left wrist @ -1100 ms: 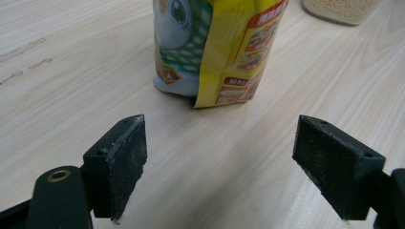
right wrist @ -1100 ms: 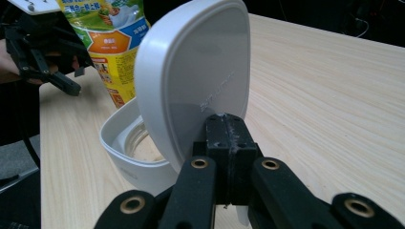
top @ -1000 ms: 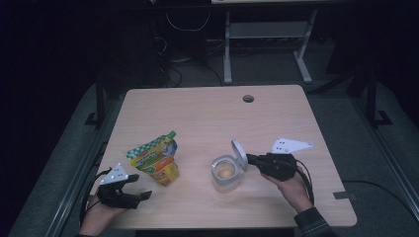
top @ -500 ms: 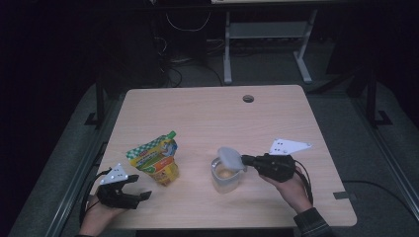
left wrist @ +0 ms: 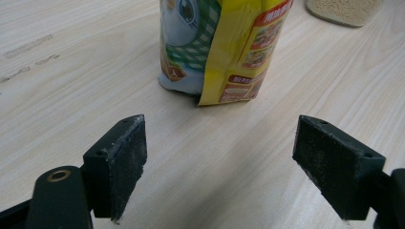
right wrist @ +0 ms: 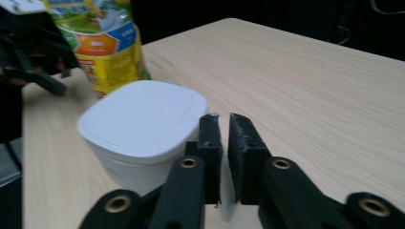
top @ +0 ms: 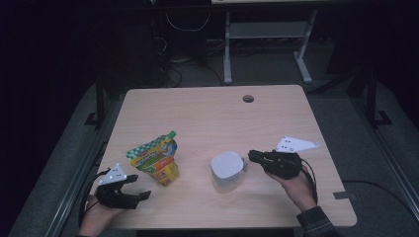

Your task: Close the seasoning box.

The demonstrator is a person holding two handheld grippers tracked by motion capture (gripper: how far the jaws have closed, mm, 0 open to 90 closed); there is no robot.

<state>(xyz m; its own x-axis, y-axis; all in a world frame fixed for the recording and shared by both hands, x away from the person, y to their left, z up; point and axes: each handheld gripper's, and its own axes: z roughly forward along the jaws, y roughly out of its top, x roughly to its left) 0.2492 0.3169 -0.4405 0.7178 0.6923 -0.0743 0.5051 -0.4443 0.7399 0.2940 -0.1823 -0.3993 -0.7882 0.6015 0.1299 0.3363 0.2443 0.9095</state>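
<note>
Overhead, the pale wood-grain counter (top: 212, 118) fills the middle of the high view, with a round cable hole (top: 248, 98) near its upper right edge. Dark grey carpet (top: 375, 163) surrounds it, and a white metal frame (top: 267, 34) stands in the gloom at the top. Right of centre sits the white-lidded tub (top: 226, 170), lid flat on top. The right claw (top: 252, 156) is just beside its right rim; its jaws have just been opening, a narrow gap between them, a bit of white lid tab showing in it. At lower left the left claw (top: 133, 187) stands wide apart, gripping nothing, near the yellow-green snack pouch (top: 157, 160).
</note>
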